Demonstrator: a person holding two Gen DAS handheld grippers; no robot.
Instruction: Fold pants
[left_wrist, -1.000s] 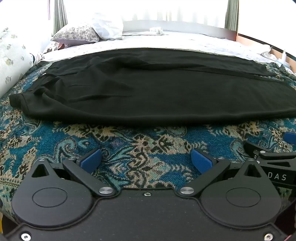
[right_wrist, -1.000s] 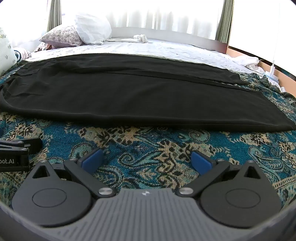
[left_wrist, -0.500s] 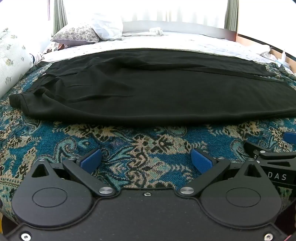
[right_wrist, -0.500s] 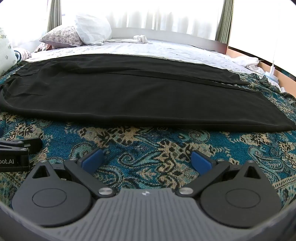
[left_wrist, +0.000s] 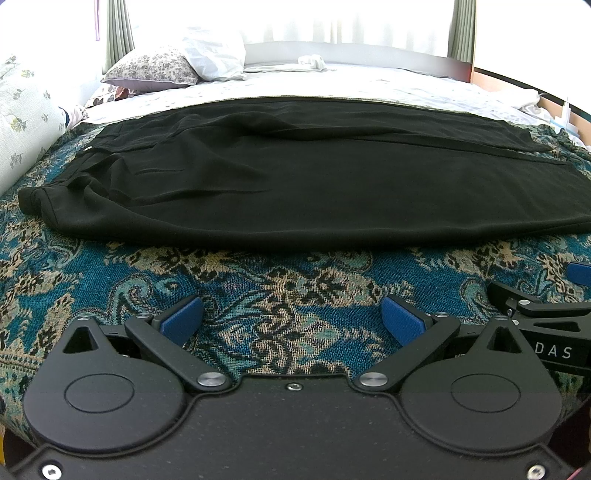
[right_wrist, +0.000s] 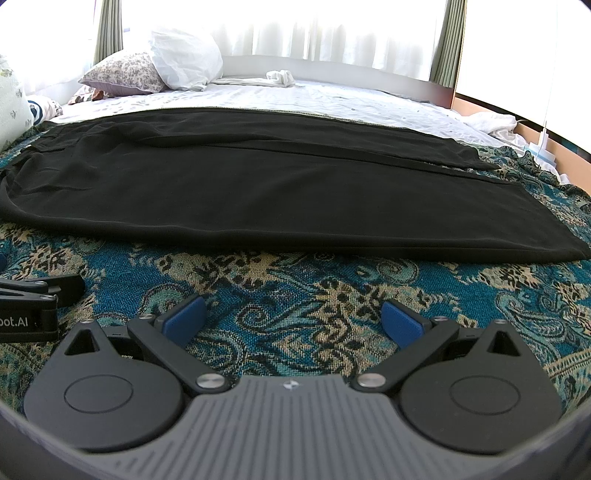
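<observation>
Black pants (left_wrist: 295, 177) lie flat across the bed, waistband at the left, leg ends at the right; they also show in the right wrist view (right_wrist: 258, 184). My left gripper (left_wrist: 291, 319) is open and empty, low over the patterned blanket, short of the pants' near edge. My right gripper (right_wrist: 293, 319) is open and empty, also short of the near edge. Each gripper shows at the side of the other's view: the right one in the left wrist view (left_wrist: 546, 314), the left one in the right wrist view (right_wrist: 33, 299).
A blue paisley blanket (left_wrist: 280, 288) covers the near bed. White sheet (right_wrist: 332, 99), pillows (left_wrist: 177, 64) and a white cloth (right_wrist: 280, 77) lie beyond the pants. A floral cushion (left_wrist: 22, 122) stands at the left. The bed's right edge (right_wrist: 546, 147) is near.
</observation>
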